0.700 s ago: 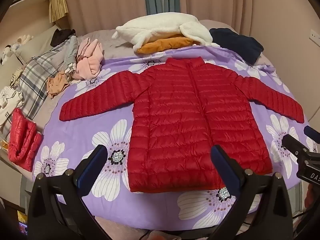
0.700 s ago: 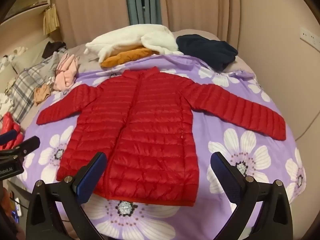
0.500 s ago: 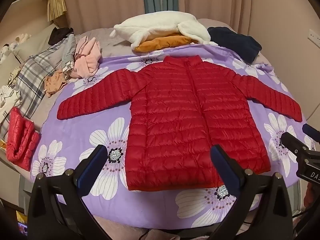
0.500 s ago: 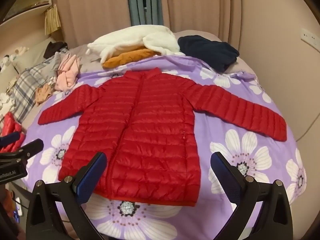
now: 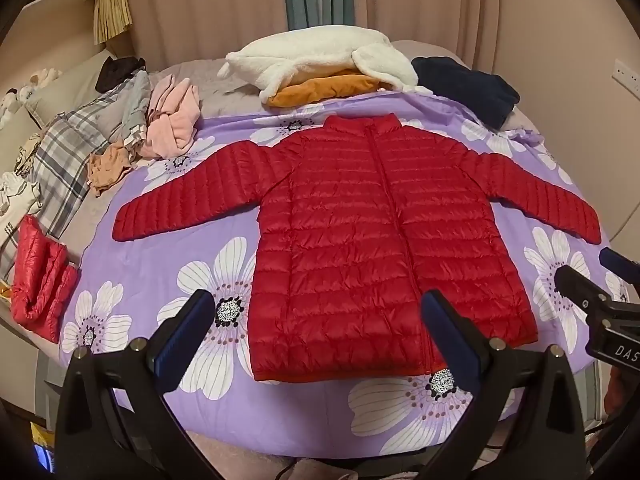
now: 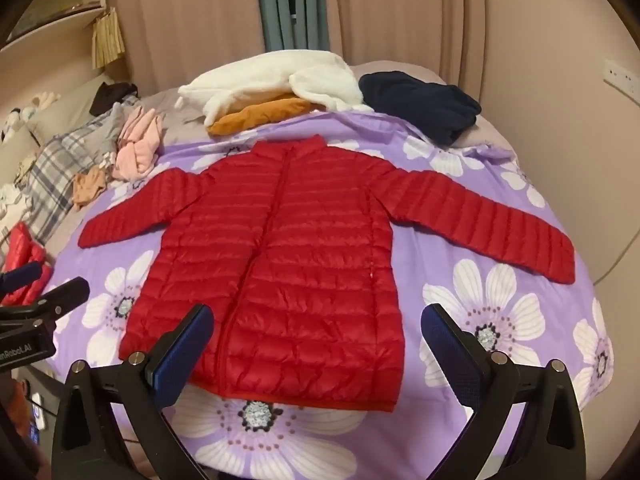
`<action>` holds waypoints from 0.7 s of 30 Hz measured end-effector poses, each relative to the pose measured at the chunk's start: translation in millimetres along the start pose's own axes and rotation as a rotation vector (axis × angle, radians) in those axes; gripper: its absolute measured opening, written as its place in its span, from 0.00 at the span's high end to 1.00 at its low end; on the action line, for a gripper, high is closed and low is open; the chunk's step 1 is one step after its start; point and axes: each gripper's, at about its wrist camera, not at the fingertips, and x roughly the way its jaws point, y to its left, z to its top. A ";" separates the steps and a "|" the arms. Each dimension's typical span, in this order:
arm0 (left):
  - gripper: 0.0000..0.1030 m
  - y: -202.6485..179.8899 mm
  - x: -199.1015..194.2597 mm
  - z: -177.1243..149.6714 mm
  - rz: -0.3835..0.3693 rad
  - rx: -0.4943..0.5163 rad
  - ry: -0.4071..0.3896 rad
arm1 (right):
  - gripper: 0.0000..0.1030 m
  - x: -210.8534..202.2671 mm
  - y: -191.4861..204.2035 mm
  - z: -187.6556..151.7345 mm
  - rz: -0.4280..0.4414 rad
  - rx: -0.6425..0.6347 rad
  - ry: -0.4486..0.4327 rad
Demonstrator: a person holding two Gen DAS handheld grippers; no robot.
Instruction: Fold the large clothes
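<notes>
A red quilted puffer jacket (image 5: pixel 372 240) lies flat, front up and zipped, on a purple flowered sheet (image 5: pixel 160 248), both sleeves spread out sideways. It also shows in the right wrist view (image 6: pixel 288 264). My left gripper (image 5: pixel 318 336) is open and empty, held above the jacket's hem near the bed's front edge. My right gripper (image 6: pixel 316 348) is open and empty above the hem too. The right gripper shows at the right edge of the left wrist view (image 5: pixel 592 292); the left gripper shows at the left edge of the right wrist view (image 6: pixel 44 300).
At the back lie a white fleece (image 5: pixel 320 56) over an orange garment (image 5: pixel 320 90) and a dark navy garment (image 5: pixel 468 88). On the left are pink clothes (image 5: pixel 172 124), a plaid cloth (image 5: pixel 64 160) and a folded red puffer (image 5: pixel 38 280). Curtains hang behind.
Both grippers have drawn back and up a little; the jacket sits slightly lower and smaller in view. The jacket itself has not moved.
</notes>
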 end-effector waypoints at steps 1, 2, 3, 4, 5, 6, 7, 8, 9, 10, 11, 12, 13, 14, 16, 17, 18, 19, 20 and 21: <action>0.00 -0.9 -0.7 0.0 0.002 0.001 -0.001 | 0.01 0.2 -0.1 0.5 0.000 0.000 0.001; 0.00 -2.0 -1.1 -0.2 0.002 0.003 -0.002 | 0.00 0.3 -0.2 1.2 0.000 0.000 0.001; 0.00 -2.3 -1.9 0.0 0.001 0.004 -0.003 | 0.00 -1.0 1.2 -2.8 -0.001 0.000 -0.004; 0.00 -1.9 -2.5 0.5 -0.002 0.005 -0.003 | 0.00 -1.3 1.2 -2.6 -0.001 0.002 -0.005; 0.00 -1.8 -2.7 0.4 -0.003 0.006 -0.003 | 0.00 -1.3 1.0 -3.3 0.000 0.003 -0.007; 0.00 -2.1 -2.8 0.3 -0.004 0.005 -0.004 | 0.00 -1.5 1.2 -3.3 0.001 0.004 -0.007; 0.00 -2.4 -2.8 0.5 -0.004 0.006 -0.003 | 0.00 -1.7 1.4 -3.3 0.001 0.004 -0.007; 0.00 -2.3 -2.8 0.6 -0.004 0.005 -0.003 | 0.00 -1.6 1.1 -3.8 0.001 0.004 -0.007; 0.00 -3.0 -3.3 0.5 -0.005 0.006 -0.004 | 0.00 -1.7 1.0 -3.8 0.002 0.004 -0.008; 0.00 -3.7 -3.7 0.5 -0.004 0.008 -0.005 | 0.01 -2.0 1.2 -3.8 0.002 0.005 -0.009; 0.00 -4.1 -3.9 0.3 -0.004 0.008 -0.006 | 0.00 -2.1 1.6 -3.8 0.002 0.005 -0.009; 0.00 -4.3 -4.0 0.4 -0.005 0.009 -0.005 | 0.00 -2.1 2.0 -3.7 0.002 0.005 -0.009; 0.00 -4.7 -4.1 0.4 -0.005 0.009 -0.005 | 0.00 -2.0 2.5 -3.7 0.001 0.005 -0.009; 0.00 -4.7 -4.0 0.5 -0.004 0.008 -0.005 | 0.00 -2.1 -0.2 -4.4 0.005 0.004 -0.010; 0.00 -4.8 -4.2 0.4 -0.004 0.008 -0.006 | 0.00 -2.2 -0.1 -4.3 0.005 0.003 -0.010; 0.00 -5.1 -4.4 0.4 -0.003 0.007 -0.006 | 0.00 -2.4 0.1 -4.2 0.006 0.003 -0.010; 0.00 -5.3 -4.2 0.5 -0.003 0.007 -0.006 | 0.00 -2.4 0.4 -4.1 0.005 0.003 -0.011; 0.00 -5.4 -4.2 0.5 -0.004 0.008 -0.006 | 0.00 -2.2 0.5 -4.1 0.005 0.004 -0.011; 0.00 -5.2 -4.1 0.4 -0.004 0.008 -0.005 | 0.00 -1.9 0.6 -4.0 0.005 0.004 -0.010; 0.00 -5.4 -4.2 0.3 -0.003 0.009 -0.005 | 0.01 -1.9 -0.2 -4.2 0.006 0.005 -0.009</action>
